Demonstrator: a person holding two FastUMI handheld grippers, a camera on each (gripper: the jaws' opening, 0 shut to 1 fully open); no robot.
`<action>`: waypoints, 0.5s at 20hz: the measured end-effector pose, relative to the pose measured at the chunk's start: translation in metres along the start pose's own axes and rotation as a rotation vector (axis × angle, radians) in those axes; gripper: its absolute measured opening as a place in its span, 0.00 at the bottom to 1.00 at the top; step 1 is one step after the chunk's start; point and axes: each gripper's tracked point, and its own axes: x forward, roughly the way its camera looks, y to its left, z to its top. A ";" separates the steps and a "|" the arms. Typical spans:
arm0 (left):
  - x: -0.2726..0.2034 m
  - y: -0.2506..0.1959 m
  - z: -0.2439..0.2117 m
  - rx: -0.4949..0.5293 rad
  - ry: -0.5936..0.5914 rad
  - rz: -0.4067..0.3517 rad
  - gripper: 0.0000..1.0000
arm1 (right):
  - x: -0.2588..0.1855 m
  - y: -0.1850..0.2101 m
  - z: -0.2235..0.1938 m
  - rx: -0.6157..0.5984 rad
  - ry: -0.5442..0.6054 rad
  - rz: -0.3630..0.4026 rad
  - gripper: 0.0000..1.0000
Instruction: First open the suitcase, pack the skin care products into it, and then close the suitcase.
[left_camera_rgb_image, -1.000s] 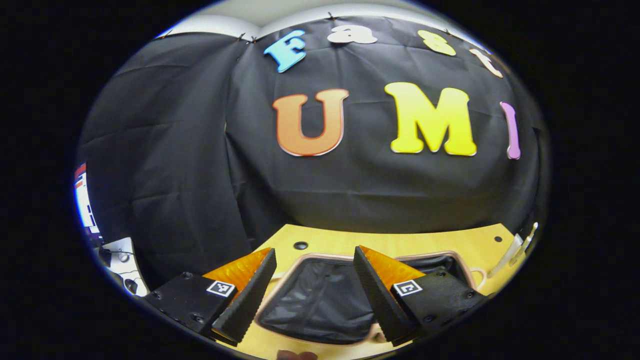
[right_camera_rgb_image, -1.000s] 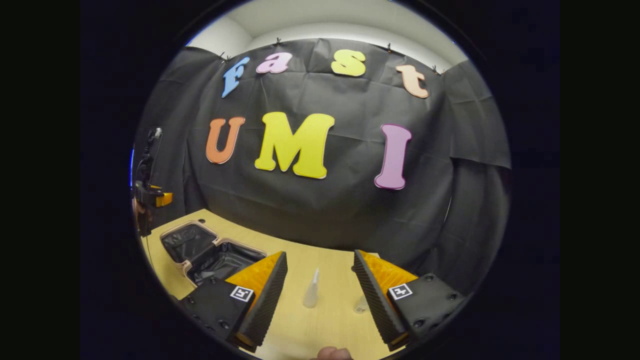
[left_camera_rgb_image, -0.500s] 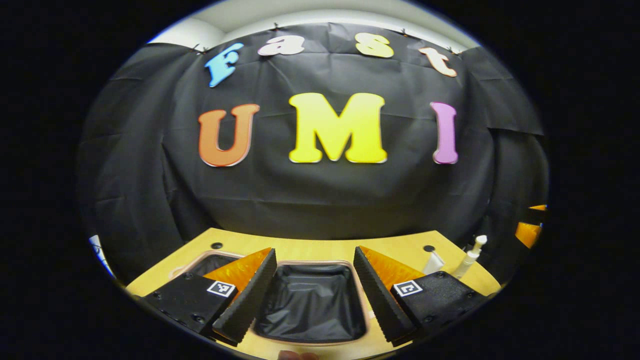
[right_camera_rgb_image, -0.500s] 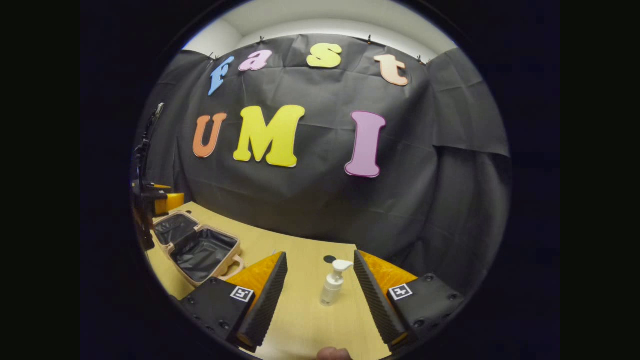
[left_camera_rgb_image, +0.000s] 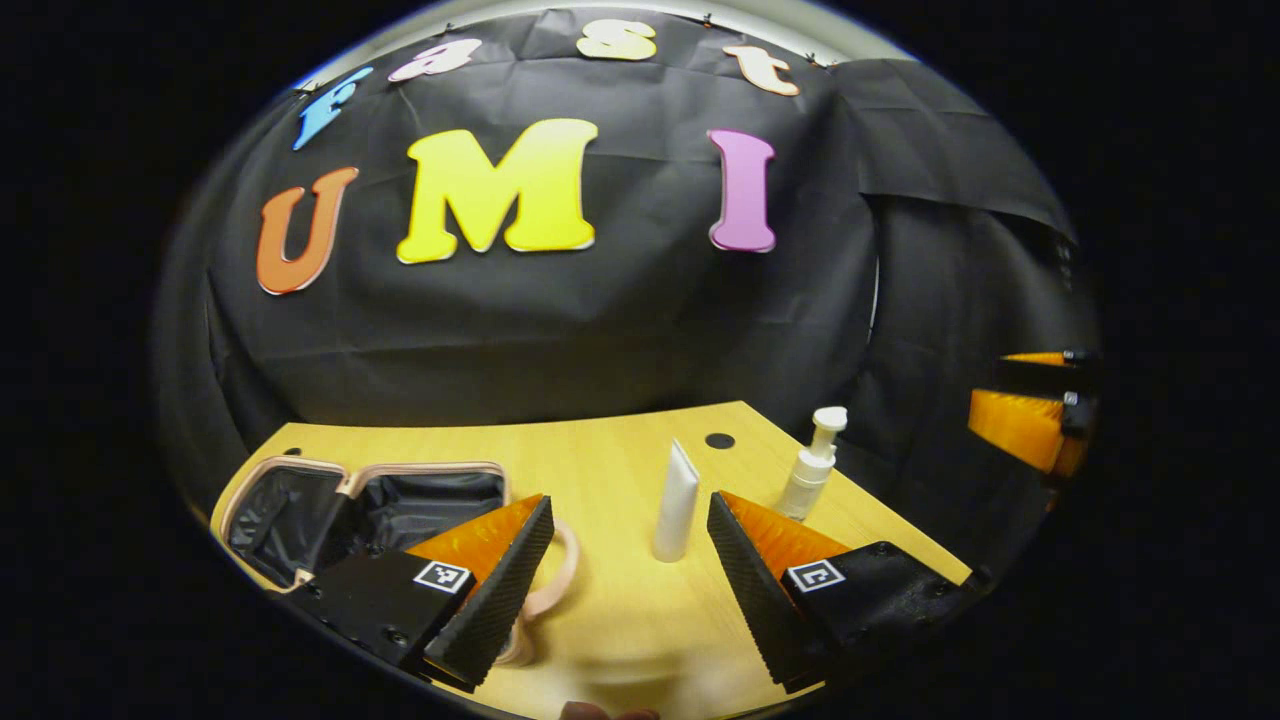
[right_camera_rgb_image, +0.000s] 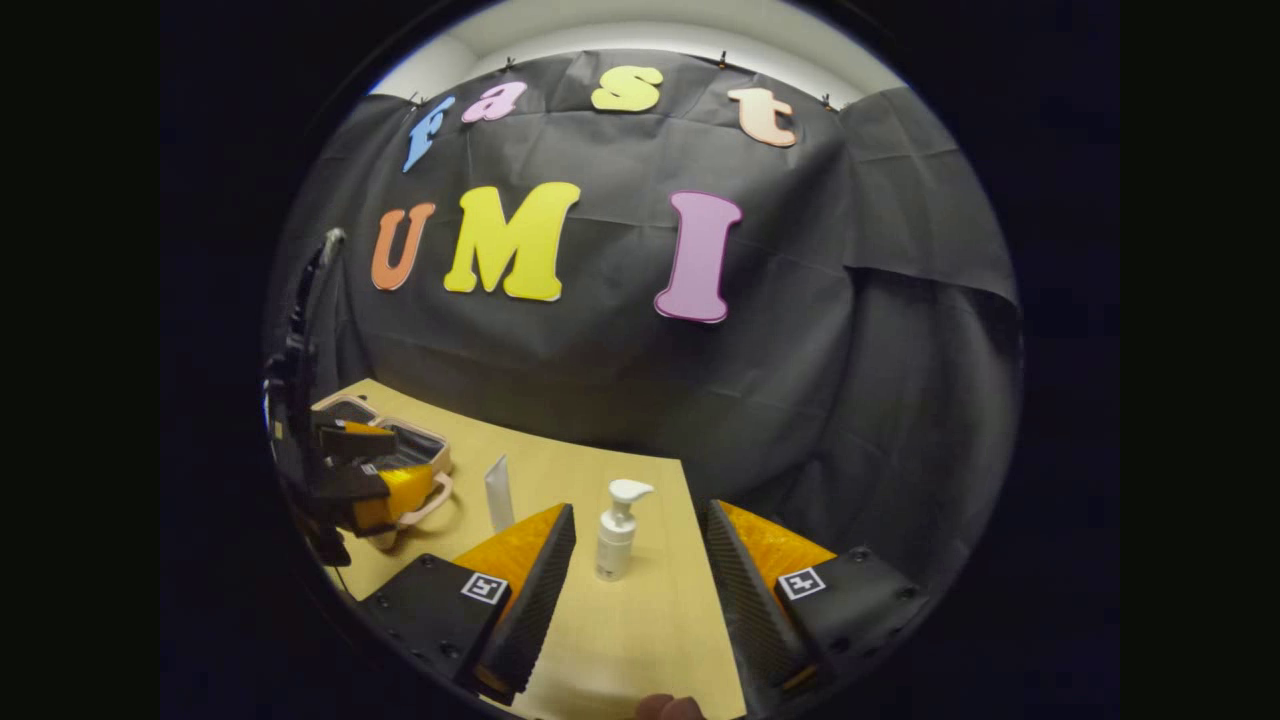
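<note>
The pink suitcase lies open on the wooden table, its black lining showing and its handle toward me. A white tube stands upright between the fingers' line of sight, ahead of my open left gripper. A white pump bottle stands to its right. In the right gripper view the pump bottle stands just ahead of my open right gripper, the tube to its left, the suitcase beyond. The left gripper hovers over the suitcase there; the right gripper shows at the left view's right edge.
A round hole marks the table near its back edge. The black cloth wall hangs close behind the table. The table's right edge runs just past the pump bottle. Bare wood lies between the tube and the suitcase.
My left gripper has swung right, from above the open suitcase toward the tube and the pump bottle. My right gripper has also turned, bringing the pump bottle and the tube nearer its fingers.
</note>
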 end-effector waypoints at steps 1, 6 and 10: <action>0.009 -0.005 -0.011 -0.004 0.019 -0.012 0.99 | -0.003 -0.008 -0.001 0.001 0.005 -0.013 0.79; 0.070 -0.013 -0.066 -0.062 0.121 -0.003 0.99 | -0.019 -0.039 -0.020 -0.006 0.057 -0.072 0.79; 0.107 -0.013 -0.093 -0.070 0.168 0.010 1.00 | -0.028 -0.055 -0.048 -0.015 0.132 -0.096 0.79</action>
